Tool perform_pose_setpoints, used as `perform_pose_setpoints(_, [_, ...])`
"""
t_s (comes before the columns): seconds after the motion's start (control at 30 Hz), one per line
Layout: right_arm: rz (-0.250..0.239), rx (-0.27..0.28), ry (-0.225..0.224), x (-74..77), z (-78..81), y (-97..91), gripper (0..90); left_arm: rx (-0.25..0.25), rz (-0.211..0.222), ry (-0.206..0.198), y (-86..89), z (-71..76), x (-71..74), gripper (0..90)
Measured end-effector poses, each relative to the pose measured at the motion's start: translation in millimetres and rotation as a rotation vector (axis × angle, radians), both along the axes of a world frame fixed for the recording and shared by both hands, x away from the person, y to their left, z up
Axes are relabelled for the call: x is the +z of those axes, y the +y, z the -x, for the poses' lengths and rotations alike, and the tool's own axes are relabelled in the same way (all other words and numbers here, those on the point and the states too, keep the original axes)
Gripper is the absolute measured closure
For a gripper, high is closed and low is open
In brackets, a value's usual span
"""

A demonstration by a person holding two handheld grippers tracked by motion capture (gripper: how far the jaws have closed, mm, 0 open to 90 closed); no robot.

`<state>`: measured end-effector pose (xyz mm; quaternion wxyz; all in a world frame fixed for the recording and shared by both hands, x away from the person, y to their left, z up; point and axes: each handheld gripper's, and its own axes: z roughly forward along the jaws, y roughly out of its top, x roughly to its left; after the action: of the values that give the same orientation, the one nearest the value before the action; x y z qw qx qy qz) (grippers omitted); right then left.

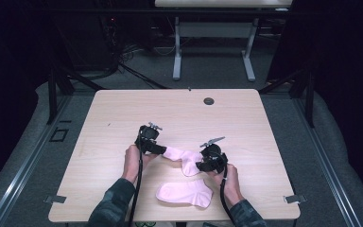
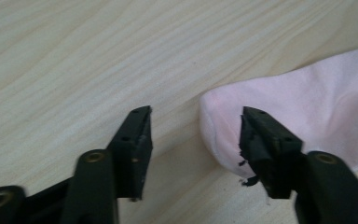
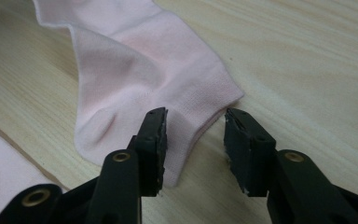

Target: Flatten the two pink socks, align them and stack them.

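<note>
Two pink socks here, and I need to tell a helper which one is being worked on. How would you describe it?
On the wooden table, look between the left gripper and the right gripper. The sock there lies bent, with a gripper at each end. The other sock lies flat, nearer the person, touched by neither gripper.

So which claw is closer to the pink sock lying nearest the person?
Right. The right claw sits just above that sock, at the other sock's cuff; the left claw is farther off, up-left.
</note>
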<state>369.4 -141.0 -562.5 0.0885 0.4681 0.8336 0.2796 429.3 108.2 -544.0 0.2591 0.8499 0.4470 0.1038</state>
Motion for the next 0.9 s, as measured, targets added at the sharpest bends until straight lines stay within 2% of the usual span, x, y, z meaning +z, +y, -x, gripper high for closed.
perform_pose_setpoints(0.13, [0.009,0.017,-0.004,-0.2,0.4,0.8,67.2,-0.013,-0.005,0.006,-1.5,0.0,-1.8,61.0])
perform_pose_setpoints(0.37, [-0.005,0.034,0.015,0.0,0.2,0.2,75.2,-0.036,-0.019,0.015,-3.7,1.7,-4.2,78.0])
perform_pose_setpoints(0.5, [-0.026,0.031,0.008,-0.8,1.0,0.9,79.9,-0.046,-0.026,0.017,-3.4,5.0,-7.6,86.8])
perform_pose_setpoints(0.67, [-0.037,0.032,0.004,0.4,1.6,-1.5,83.5,-0.048,-0.011,0.002,0.7,9.7,-8.2,88.5])
perform_pose_setpoints(0.73, [-0.049,0.033,-0.001,0.5,1.5,-2.8,84.0,-0.047,0.014,0.001,3.2,12.2,-6.2,88.5])
perform_pose_setpoints(0.77, [-0.034,0.038,0.003,1.7,1.7,-4.2,84.3,-0.048,0.017,-0.002,4.3,13.7,-5.1,88.5])
perform_pose_setpoints(0.9, [-0.043,0.032,-0.001,3.2,2.1,-5.7,85.1,-0.052,0.022,-0.016,6.5,18.0,-2.3,88.5])
